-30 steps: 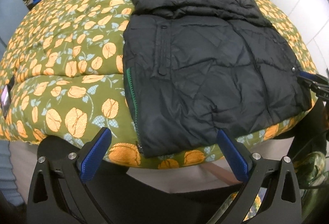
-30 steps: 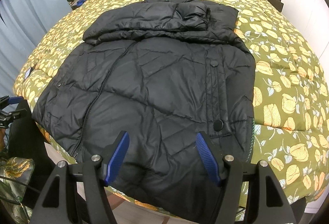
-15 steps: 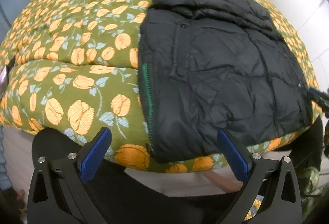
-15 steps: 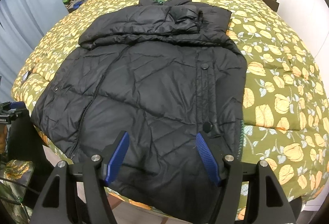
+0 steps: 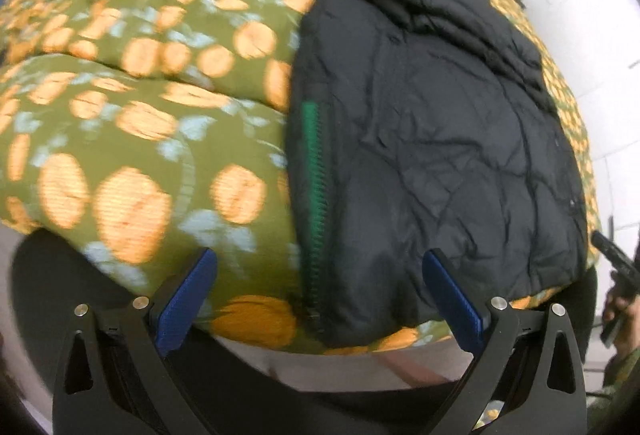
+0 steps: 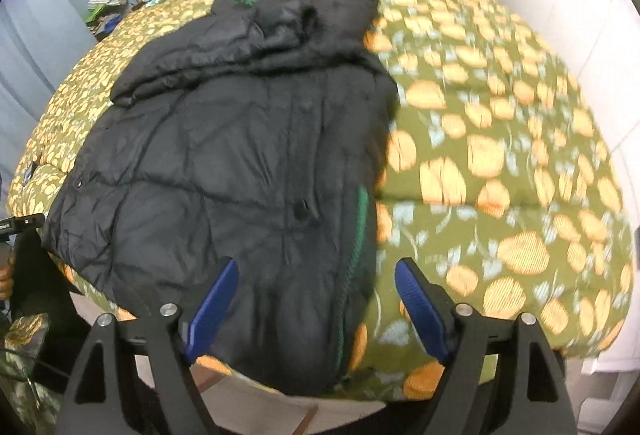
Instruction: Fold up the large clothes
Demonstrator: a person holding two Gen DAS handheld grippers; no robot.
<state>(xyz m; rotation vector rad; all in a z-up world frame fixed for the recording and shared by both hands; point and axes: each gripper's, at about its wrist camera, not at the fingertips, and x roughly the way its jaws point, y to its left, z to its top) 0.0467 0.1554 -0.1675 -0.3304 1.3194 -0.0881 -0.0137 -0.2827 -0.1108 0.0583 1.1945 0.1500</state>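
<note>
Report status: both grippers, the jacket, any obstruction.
Left gripper open, empty. Right gripper open, jaws just widened, nothing between. Black jacket flat on bedspread, sleeves folded in. Nothing in the way.

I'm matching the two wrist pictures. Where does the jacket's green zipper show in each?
Left wrist: green zipper runs down the black jacket's left edge, centre of picture.
Right wrist: it runs down the jacket's right edge, lower centre.
Shared landmark: the floral bedspread beside the zipper.

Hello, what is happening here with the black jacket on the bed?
A person holds a gripper in each hand over a black puffer jacket lying flat on the floral bedspread, its sleeves already folded across the top. The left gripper and right gripper are both open; the right has just opened wider. Neither grips the jacket yet.
</note>
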